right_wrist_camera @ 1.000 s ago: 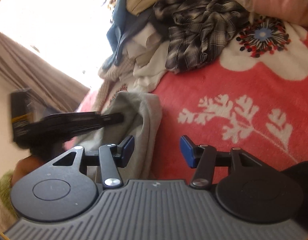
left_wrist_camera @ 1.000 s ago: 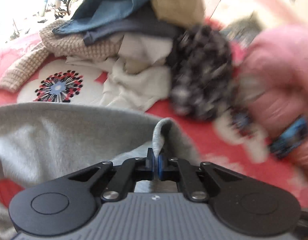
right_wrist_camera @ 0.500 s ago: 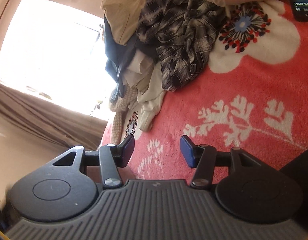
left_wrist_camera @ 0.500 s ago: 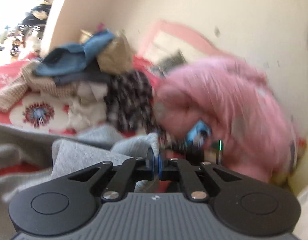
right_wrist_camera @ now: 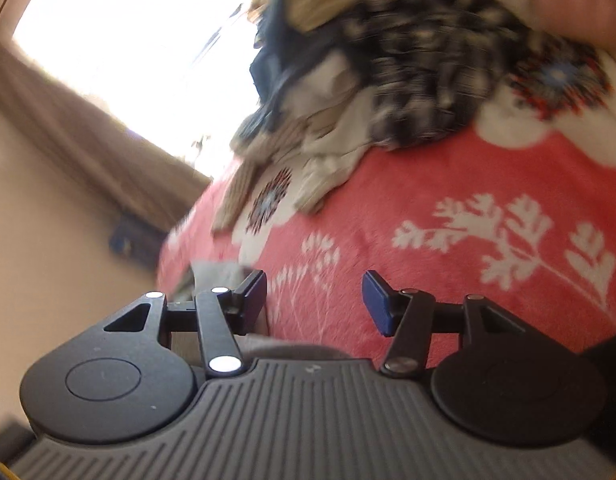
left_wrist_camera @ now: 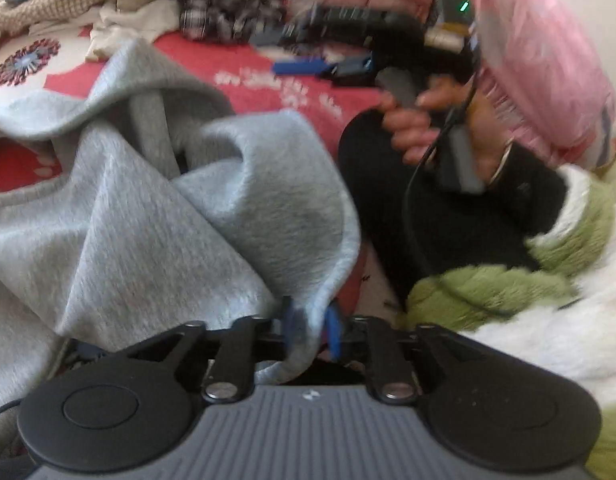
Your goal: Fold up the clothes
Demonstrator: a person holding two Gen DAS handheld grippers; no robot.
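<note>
Each view looks forward from a gripper's own body, whose grey ribbed housing and black finger linkages fill the bottom of the frame.

The left wrist view tilts steeply down, very near a grey sweatshirt that fills the left half; the red floral blanket runs across the upper middle, and a hand gripping the other tool sits upper right.

The right wrist view is shallower and further back, looking across the blanket toward a bright window at upper left.

Both views share the blanket and the clothes pile, with its checked shirt, at the top of each frame.
</note>
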